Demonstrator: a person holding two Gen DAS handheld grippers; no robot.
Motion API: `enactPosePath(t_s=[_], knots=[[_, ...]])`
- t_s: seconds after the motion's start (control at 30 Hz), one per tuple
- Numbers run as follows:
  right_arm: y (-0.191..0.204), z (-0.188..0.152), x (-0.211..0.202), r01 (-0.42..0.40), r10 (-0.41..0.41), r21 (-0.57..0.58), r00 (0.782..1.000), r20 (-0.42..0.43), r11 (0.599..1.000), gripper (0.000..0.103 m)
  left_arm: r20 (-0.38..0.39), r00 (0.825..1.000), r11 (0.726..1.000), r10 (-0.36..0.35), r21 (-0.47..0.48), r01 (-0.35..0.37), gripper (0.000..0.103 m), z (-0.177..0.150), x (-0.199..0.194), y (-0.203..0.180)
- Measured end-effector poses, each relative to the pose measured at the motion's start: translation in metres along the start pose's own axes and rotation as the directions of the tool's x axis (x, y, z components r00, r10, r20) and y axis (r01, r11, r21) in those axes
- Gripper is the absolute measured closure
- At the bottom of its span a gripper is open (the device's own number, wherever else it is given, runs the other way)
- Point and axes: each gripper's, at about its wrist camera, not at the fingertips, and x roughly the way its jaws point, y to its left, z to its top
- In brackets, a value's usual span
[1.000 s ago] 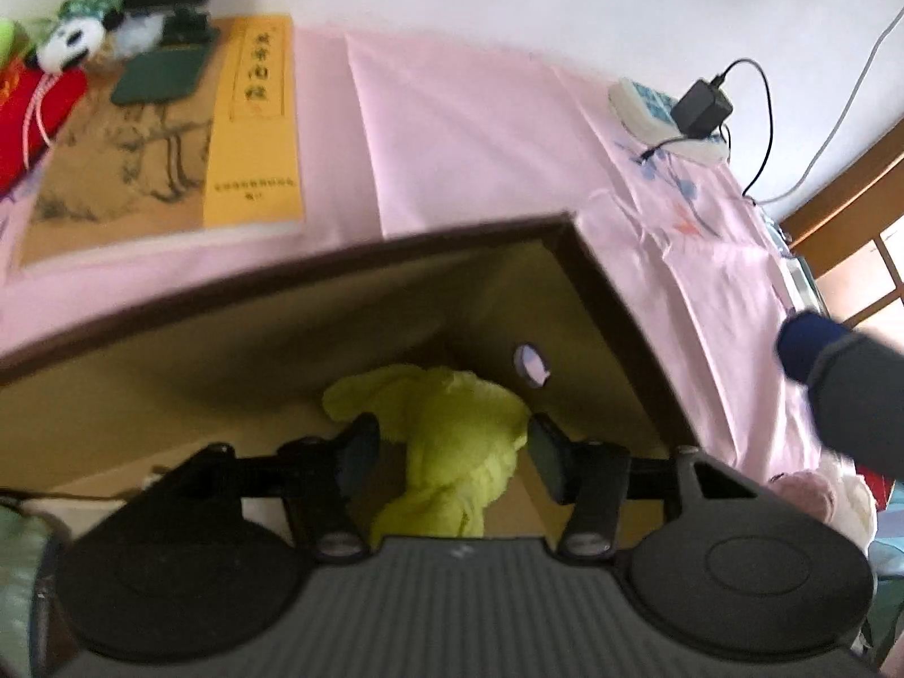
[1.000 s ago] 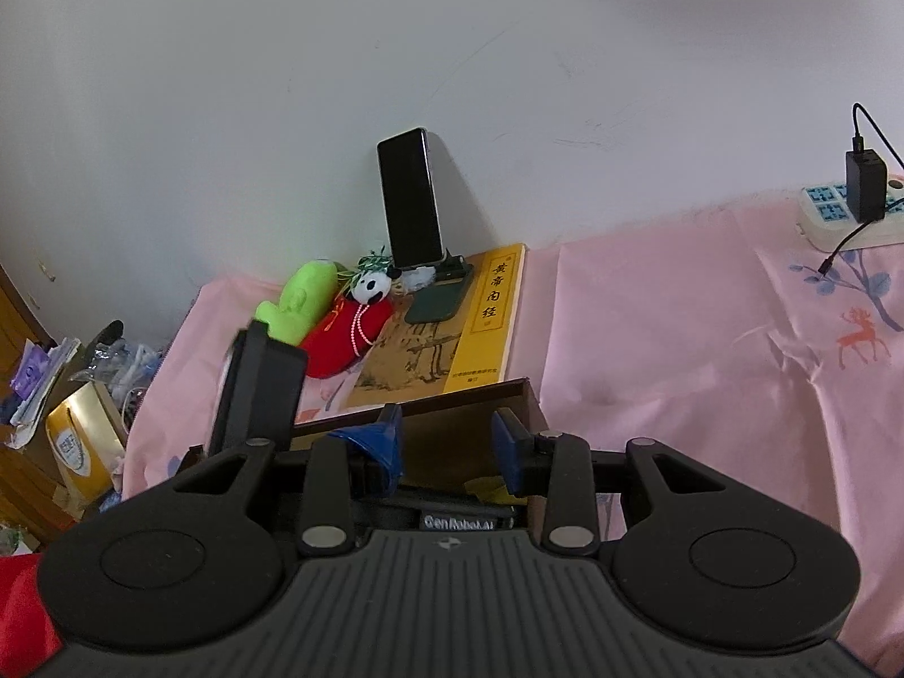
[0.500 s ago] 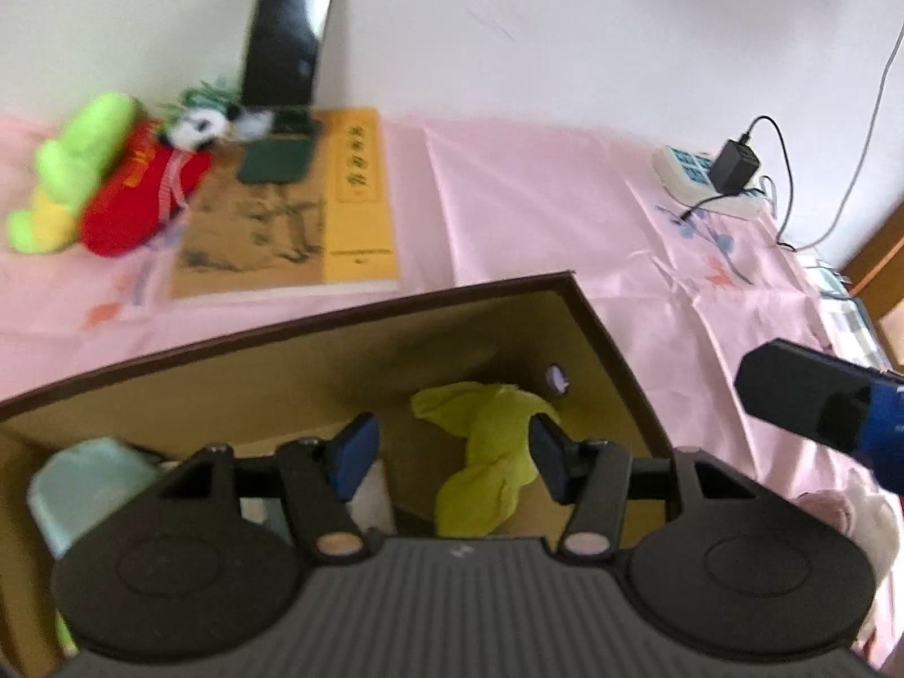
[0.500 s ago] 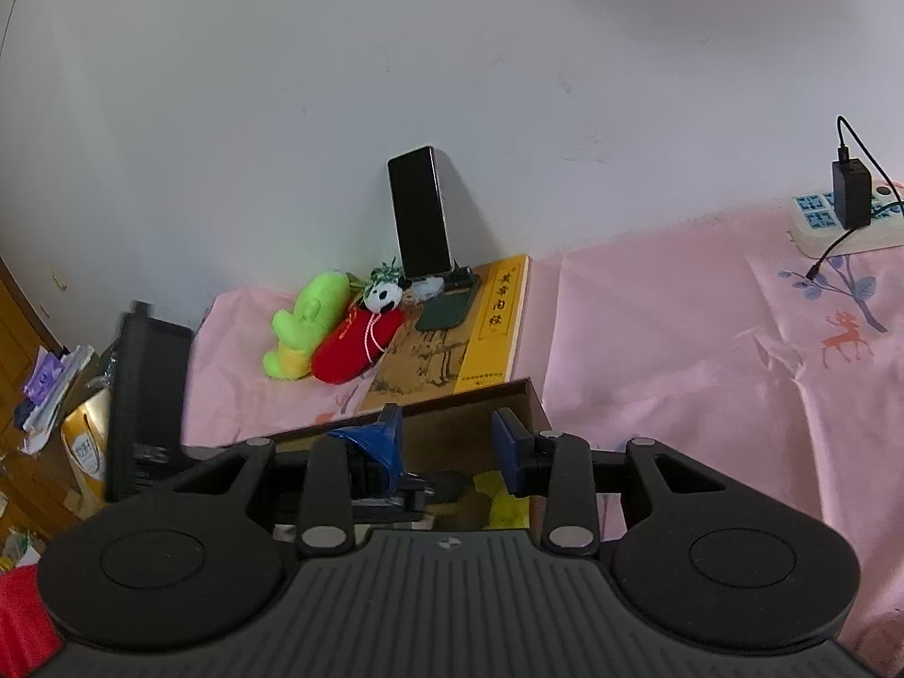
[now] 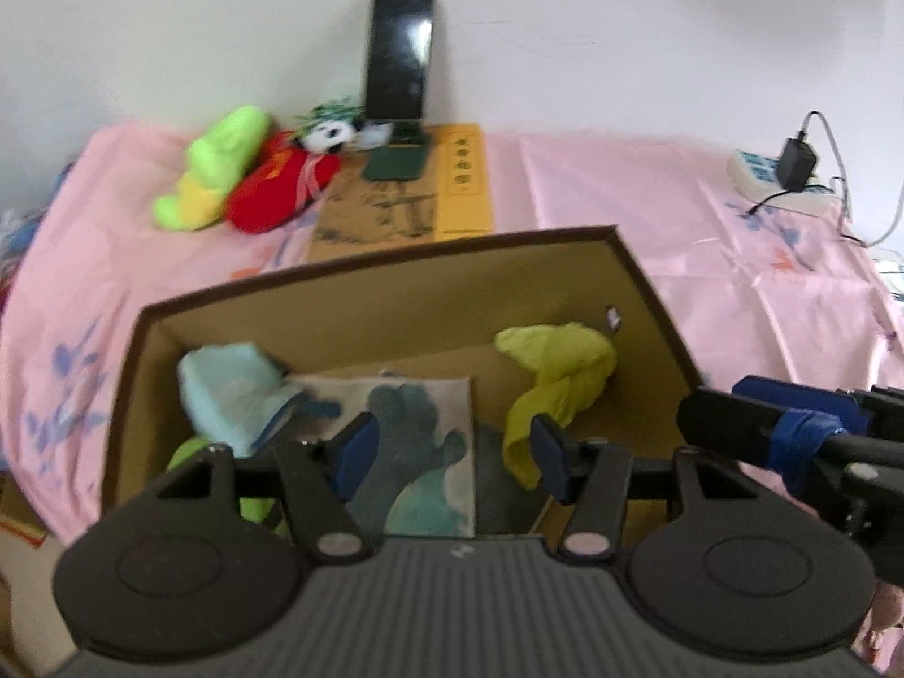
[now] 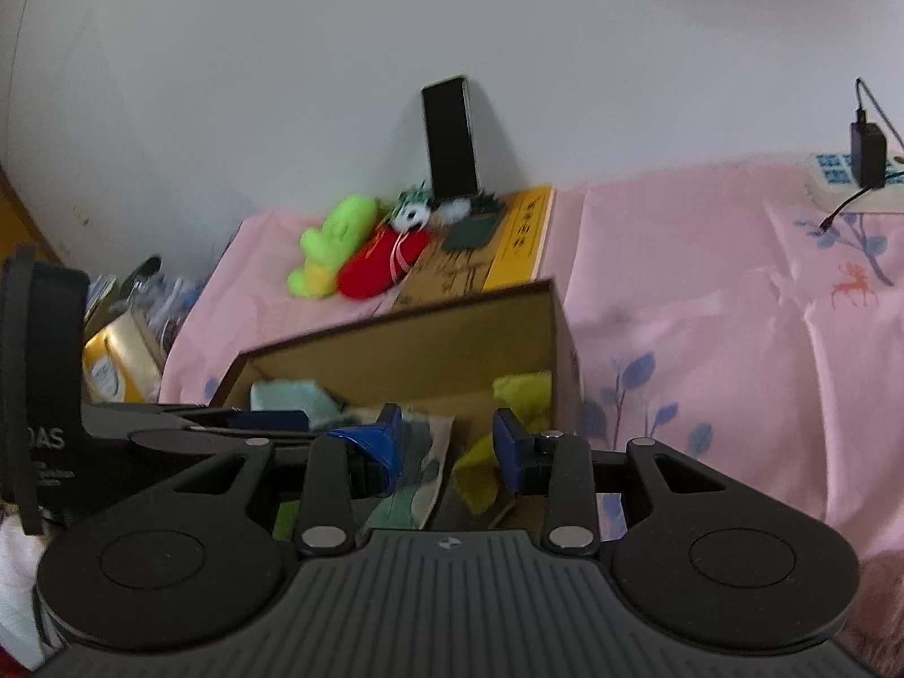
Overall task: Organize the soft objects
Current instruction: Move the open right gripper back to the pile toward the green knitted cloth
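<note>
- Pink bedcloth [image 5: 650, 198] carried the cardboard box [image 5: 395, 282], plush toys [image 5: 248, 175] waiting far left.
- Left gripper [image 5: 449, 452] had lifted clear, fingers spread, empty; yellow-green cloth [image 5: 559, 378] lay inside, right.
- Right gripper [image 6: 446, 446] hovered near, fingers apart, holding nothing.

Book [image 5: 429, 198] print blurred; power strip [image 6: 847, 181] cut off.

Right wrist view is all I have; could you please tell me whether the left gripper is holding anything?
Observer: No, the left gripper is open above the box, with nothing between its pads.
Operator: Thank you. How does the yellow-green cloth lie?
Observer: The yellow-green cloth is draped inside, near the box's right wall.
Operator: And what lies directly under the gripper?
Observer: A patterned cloth, lying flat on the box floor.
</note>
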Motion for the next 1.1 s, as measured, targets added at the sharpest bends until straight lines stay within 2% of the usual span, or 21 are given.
enactPosePath(t_s=[0.33,0.5,0.67,0.77,0.9,1.1], knots=[[0.001,-0.023,-0.009,-0.081,0.079,-0.021,0.995,-0.053,0.997,0.084,0.036,0.987,0.987,0.155,-0.048,-0.154,0.043,-0.034,-0.041,-0.009],[-0.001,-0.043,-0.026,-0.120,0.120,-0.015,0.993,-0.011,0.993,0.084,0.066,0.985,0.984,0.160,-0.090,-0.154,0.043,-0.052,-0.062,-0.013],[-0.004,-0.064,-0.043,-0.107,0.109,-0.046,0.993,0.045,0.993,0.084,0.073,0.986,0.987,0.150,-0.064,-0.146,0.043,-0.077,-0.073,-0.029],[-0.011,-0.078,-0.051,-0.093,0.095,-0.036,0.994,0.056,0.995,0.084,0.073,0.989,0.990,0.130,-0.056,-0.126,0.043,-0.094,-0.077,-0.039],[-0.023,-0.098,-0.063,-0.072,0.076,-0.054,0.994,0.075,0.996,0.084,0.064,0.997,0.998,0.033,-0.063,-0.029,0.043,-0.112,-0.078,-0.052],[-0.057,-0.126,-0.088,-0.053,0.052,-0.002,0.993,0.105,0.999,0.085,0.043,0.996,0.996,-0.083,-0.037,0.085,0.043,-0.132,-0.071,-0.087]])
